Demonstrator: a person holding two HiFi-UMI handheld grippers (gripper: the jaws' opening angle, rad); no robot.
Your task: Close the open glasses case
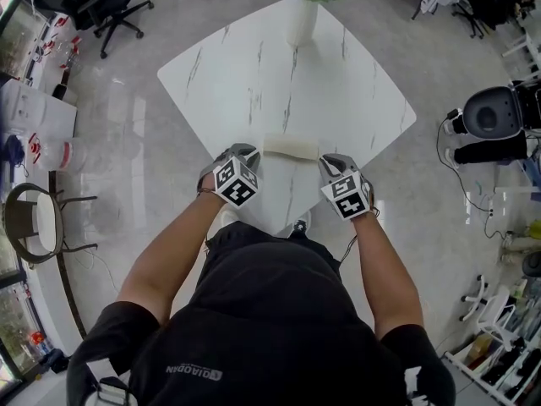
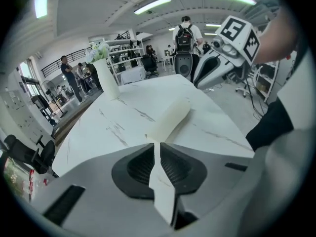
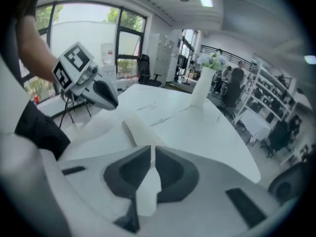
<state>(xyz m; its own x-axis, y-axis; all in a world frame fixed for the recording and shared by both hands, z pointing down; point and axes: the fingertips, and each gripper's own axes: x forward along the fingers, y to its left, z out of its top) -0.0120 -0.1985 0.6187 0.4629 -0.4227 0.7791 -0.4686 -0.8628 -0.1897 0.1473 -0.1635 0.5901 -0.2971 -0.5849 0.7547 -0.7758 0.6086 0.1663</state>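
Since the glasses case (image 1: 291, 146) lies near the table's (image 1: 254, 66) near corner w/ lid seemingly down, task looks done, maybe a final press left. Left gripper (image 1: 246, 152) & right gripper (image 1: 330, 161) flank it, jaws pressed together, holding nothing.

On the white marble table (image 1: 287, 83), a cream glasses case (image 1: 291, 147) lies near the near edge, between the left gripper (image 1: 248, 156) and right gripper (image 1: 328, 162), seemingly touching both. A flower vase (image 1: 302, 19) stands at the far end.
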